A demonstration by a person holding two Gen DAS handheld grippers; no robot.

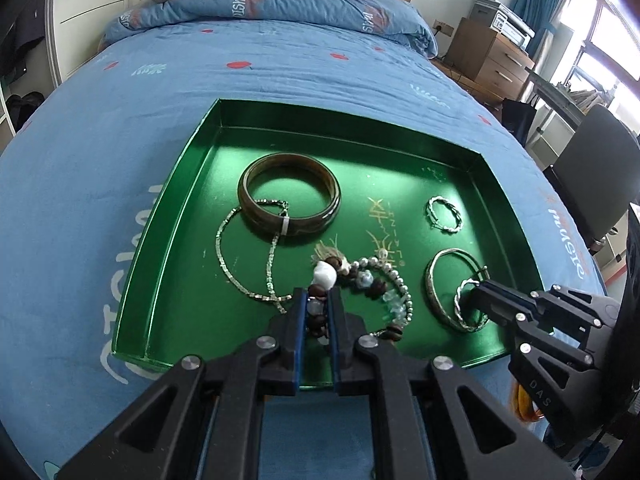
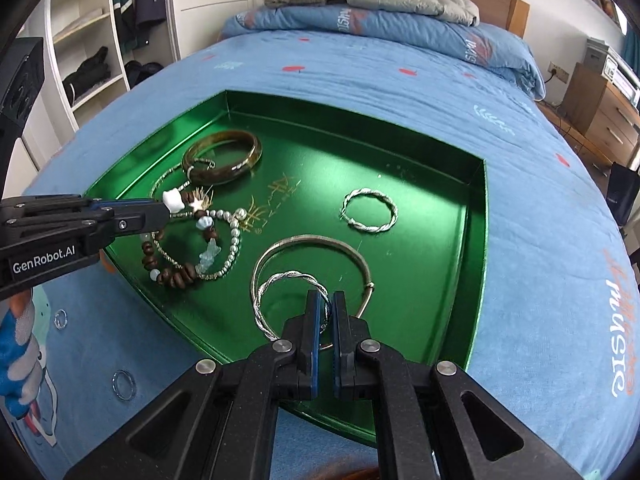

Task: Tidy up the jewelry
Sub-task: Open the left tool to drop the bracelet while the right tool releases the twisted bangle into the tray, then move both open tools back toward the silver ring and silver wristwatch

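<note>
A green tray [image 1: 168, 216] [image 2: 476, 208] lies on the bed and holds the jewelry. My left gripper [image 1: 318, 300] [image 2: 162, 212] is shut on a brown and white beaded bracelet [image 1: 360, 280] [image 2: 176, 276] at the tray's near side. My right gripper [image 2: 326, 300] [image 1: 474, 300] is shut on a twisted silver ring [image 2: 276, 292] [image 1: 460, 300] that lies over a plain silver bangle [image 2: 312, 244] [image 1: 436, 280]. A brown bangle [image 1: 288, 198] [image 2: 224, 156], a silver chain [image 1: 224, 264] and a second twisted silver ring [image 1: 442, 214] [image 2: 370, 210] also lie in the tray.
The tray sits on a blue bedspread [image 1: 280, 60] [image 2: 540, 240]. Two small rings [image 2: 124, 384] lie on the bedspread left of the tray. Folded quilts lie at the bed's head [image 1: 280, 4]. A chair [image 1: 600, 168] and drawers [image 1: 488, 56] stand to the right.
</note>
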